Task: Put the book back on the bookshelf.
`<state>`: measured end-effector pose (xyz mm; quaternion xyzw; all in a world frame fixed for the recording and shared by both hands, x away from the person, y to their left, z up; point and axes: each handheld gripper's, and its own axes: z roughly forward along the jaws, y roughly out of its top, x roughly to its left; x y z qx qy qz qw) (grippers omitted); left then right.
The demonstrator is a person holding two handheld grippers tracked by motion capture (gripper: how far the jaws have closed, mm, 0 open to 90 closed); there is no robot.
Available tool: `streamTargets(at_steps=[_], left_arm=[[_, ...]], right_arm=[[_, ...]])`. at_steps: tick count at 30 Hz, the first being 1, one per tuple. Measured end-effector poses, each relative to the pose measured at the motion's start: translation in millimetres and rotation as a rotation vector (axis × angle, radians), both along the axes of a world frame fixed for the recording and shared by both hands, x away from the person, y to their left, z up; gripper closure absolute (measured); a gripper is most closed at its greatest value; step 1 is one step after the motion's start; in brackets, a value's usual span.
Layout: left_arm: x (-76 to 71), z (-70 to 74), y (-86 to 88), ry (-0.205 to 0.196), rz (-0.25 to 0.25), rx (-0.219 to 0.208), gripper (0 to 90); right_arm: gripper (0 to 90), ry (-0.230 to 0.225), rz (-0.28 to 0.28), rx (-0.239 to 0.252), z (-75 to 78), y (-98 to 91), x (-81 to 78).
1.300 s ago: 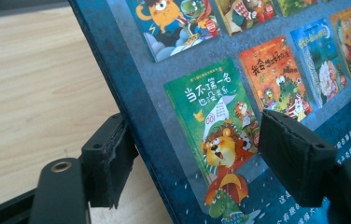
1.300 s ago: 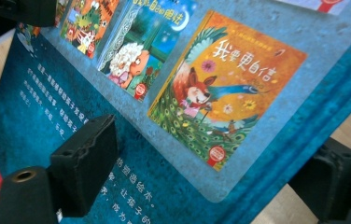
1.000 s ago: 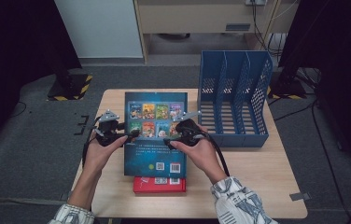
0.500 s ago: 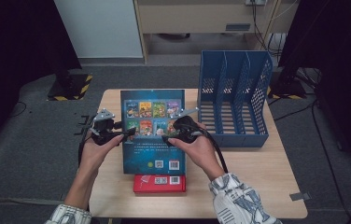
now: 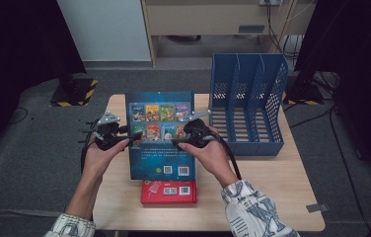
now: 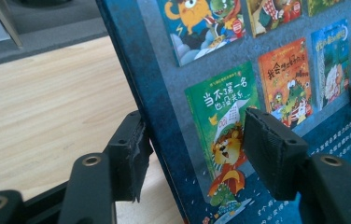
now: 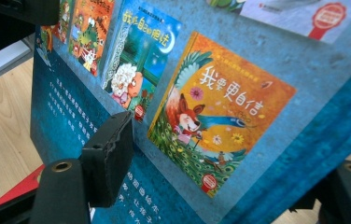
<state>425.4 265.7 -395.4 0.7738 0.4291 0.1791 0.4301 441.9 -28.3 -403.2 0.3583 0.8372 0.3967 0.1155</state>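
Blue book tilted up off table; left gripper pinches its left edge, right gripper its right edge.

Your blue picture book stands tilted above the table, back cover toward you, its upper half printed with two rows of small, bright cartoon cover pictures above lines of pale text and two code squares near the bottom edge. Your left gripper clamps its left edge, one of the jaws on the cover and one behind; your right gripper pinches the right edge likewise. A red book lies flat just below it, near you. The blue slotted file rack stands beside it, at your right.
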Motion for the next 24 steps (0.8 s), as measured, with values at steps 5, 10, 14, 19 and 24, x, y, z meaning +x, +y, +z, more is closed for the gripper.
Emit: streamTargets(at_steps=[5, 10, 14, 19, 24], left_arm=[[4.2, 9.6, -0.5, -0.012, -0.013, 0.024, 45.2], [9.9, 16.5, -1.1, -0.033, -0.017, 0.034, 47.4], [15.2, 20.6, -0.4, -0.043, -0.011, 0.026, 47.3], [22.5, 26.3, -0.3, -0.047, -0.004, 0.035, 45.8], [33.0, 32.2, 0.3, -0.063, -0.006, 0.029, 45.0]], right_arm=[[32.2, -0.019, -0.012, -0.007, 7.7, -1.3, 4.2], [35.7, -0.047, -0.019, -0.006, 14.9, -3.8, 7.8], [37.3, -0.054, -0.024, -0.002, 19.4, -3.8, 11.8], [40.3, -0.074, -0.032, 0.002, 26.3, -1.1, 19.3], [43.2, -0.093, -0.041, 0.023, 29.0, -1.1, 22.3]])
